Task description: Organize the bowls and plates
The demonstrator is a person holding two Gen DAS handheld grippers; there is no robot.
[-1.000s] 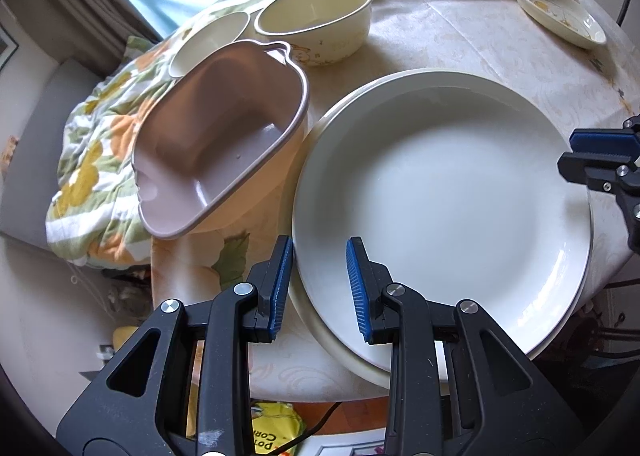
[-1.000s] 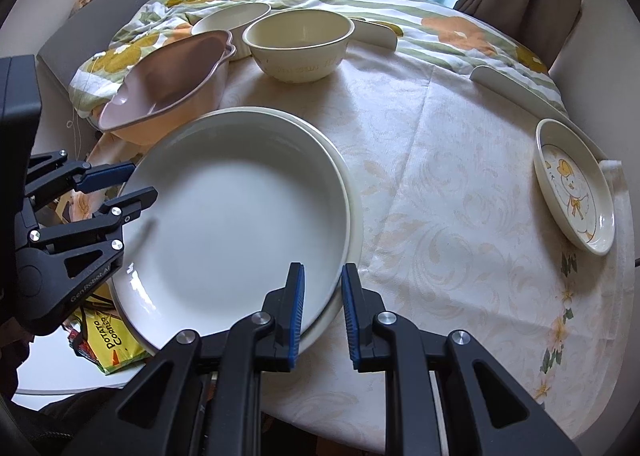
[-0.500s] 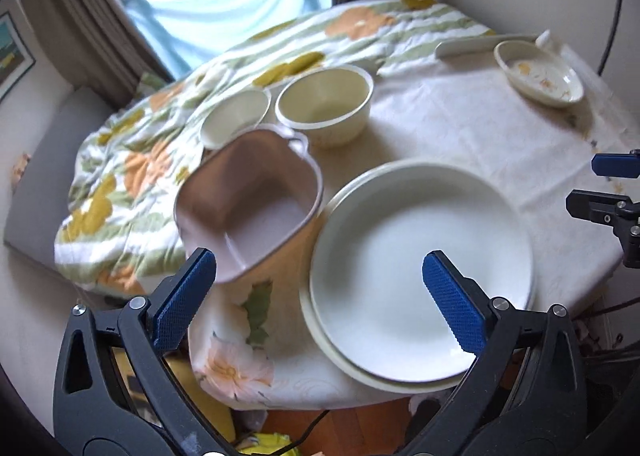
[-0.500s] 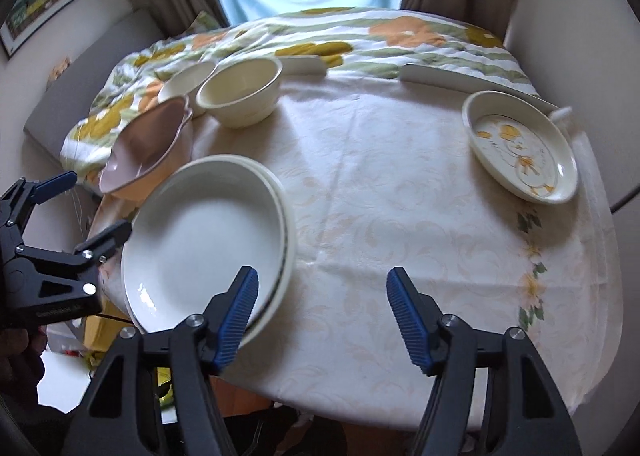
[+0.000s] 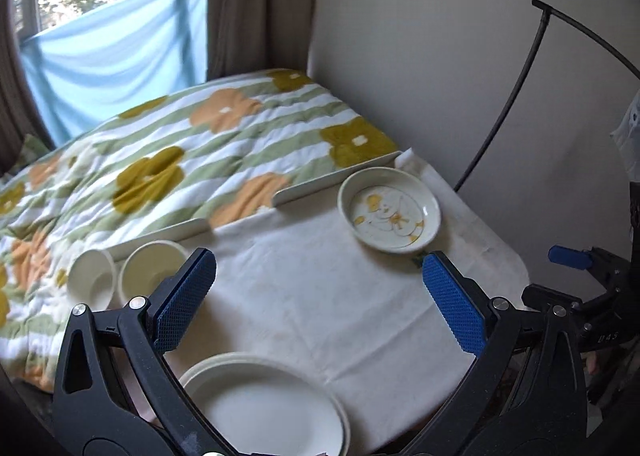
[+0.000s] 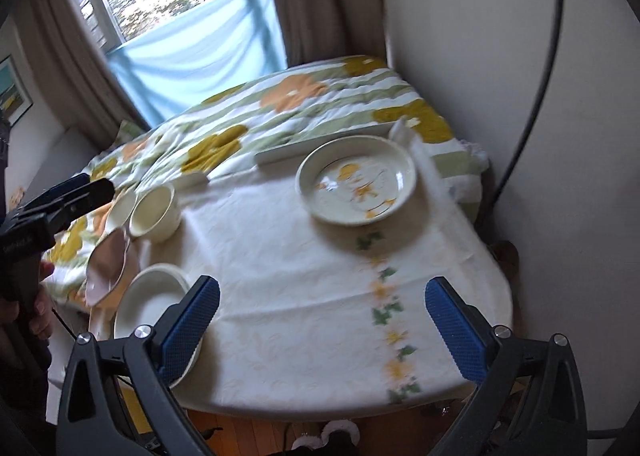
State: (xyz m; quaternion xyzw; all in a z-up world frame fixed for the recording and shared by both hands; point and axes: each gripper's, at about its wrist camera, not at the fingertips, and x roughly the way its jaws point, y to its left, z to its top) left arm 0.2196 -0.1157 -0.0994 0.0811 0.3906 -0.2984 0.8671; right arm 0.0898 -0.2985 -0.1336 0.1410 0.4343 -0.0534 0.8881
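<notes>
Two stacked white plates (image 5: 264, 408) lie at the table's near left edge, below my left gripper (image 5: 320, 300), which hangs open above the cloth with nothing between its blue pads. My right gripper (image 6: 322, 328) hovers over the table's near side; its jaws are opening and nothing is between them. The white plates (image 6: 154, 304) show beside its left finger. A shallow dish with a yellow pattern (image 6: 358, 180) sits at the far right. A cream bowl (image 6: 154, 212), a small white bowl (image 5: 90, 280) and a tilted pink basin (image 6: 108, 266) stand at the left.
A white embroidered cloth (image 6: 304, 276) covers the round table. A floral quilt (image 5: 180, 160) lies beyond it under the window. White strips (image 5: 332, 180) edge the table's far side. A wall and a black cable (image 5: 504, 108) close the right. A hand (image 6: 36, 296) holds the left gripper.
Both grippers went from nearly shut at the white plates' rim to wide open. Both rose and drew back, and the views now reach the quilt, window and wall. The plates stay on the table.
</notes>
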